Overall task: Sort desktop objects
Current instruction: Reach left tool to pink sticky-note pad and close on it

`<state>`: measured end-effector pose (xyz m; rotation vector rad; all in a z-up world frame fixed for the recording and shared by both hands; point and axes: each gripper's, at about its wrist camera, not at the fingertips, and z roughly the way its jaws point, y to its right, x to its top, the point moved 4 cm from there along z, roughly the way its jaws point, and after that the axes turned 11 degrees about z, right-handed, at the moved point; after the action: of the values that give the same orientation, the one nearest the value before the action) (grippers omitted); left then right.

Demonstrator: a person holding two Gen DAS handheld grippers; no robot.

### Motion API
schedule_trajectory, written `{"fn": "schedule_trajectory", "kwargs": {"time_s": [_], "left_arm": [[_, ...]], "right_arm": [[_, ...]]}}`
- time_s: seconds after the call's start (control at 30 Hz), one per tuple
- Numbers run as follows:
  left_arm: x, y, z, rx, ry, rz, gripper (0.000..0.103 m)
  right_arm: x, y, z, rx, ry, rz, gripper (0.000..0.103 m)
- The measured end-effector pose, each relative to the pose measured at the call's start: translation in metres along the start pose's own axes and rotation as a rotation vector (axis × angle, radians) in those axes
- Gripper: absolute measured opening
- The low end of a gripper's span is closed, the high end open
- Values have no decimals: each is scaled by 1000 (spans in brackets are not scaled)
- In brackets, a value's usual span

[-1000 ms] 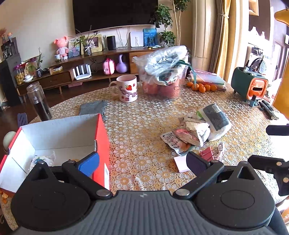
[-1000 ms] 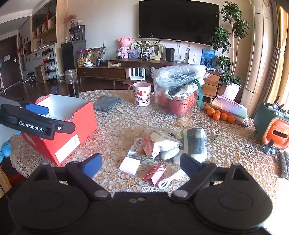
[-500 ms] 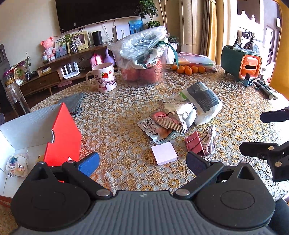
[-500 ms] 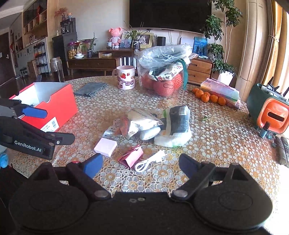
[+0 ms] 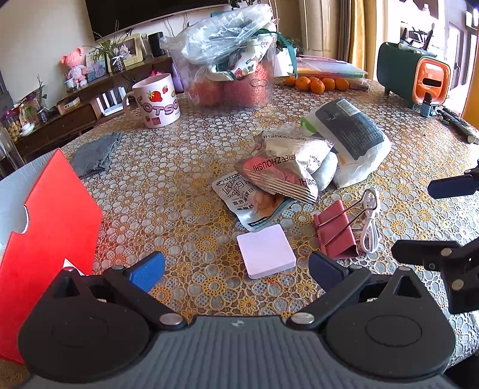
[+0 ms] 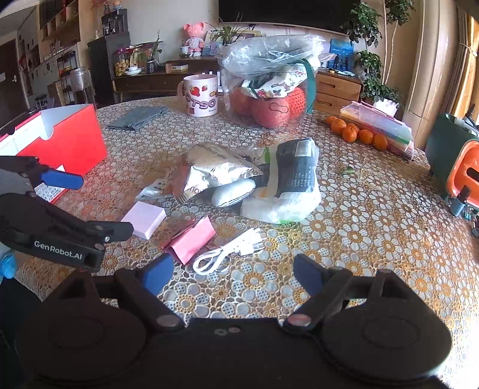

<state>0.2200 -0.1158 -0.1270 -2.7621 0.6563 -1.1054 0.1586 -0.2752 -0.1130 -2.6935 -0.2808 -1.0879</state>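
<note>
Both my left gripper and closing right gripper hang empty over unsorted clutter mid-table; the red box seems nearly bare.

right tool closing, empty, above white cable

Dark television above a low wooden sideboard, sunlit curtains.
</note>
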Motion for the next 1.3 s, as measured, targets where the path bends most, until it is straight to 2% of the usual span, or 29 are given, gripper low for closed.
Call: {"fn": "schedule_trajectory", "kwargs": {"time_s": [0.2,0.47,0.7,0.9,0.97,1.17,1.3], "left_arm": [[0,2,20,-9,-29,-23,102],[1,3,33,-23,-34,-48,102],[1,3,36,-62,-22,-75,98],[1,2,35,-86,-9,-79,92],[2,3,35,-87,-10,-76,91],[4,6,32,-98,-13,-65,79],[7,6,31,-99,-7,-63,58]], "right_arm": [[-2,-2,23,35,-35,-72,87],[-1,-3,45,32,-51,-157,87],[2,2,52,93,-43,-174,87],[4,4,56,155,-52,-171,81],[4,5,55,170,-54,-171,75],[3,4,53,162,-51,-161,73],[2,5,49,141,-44,-158,69]]}}
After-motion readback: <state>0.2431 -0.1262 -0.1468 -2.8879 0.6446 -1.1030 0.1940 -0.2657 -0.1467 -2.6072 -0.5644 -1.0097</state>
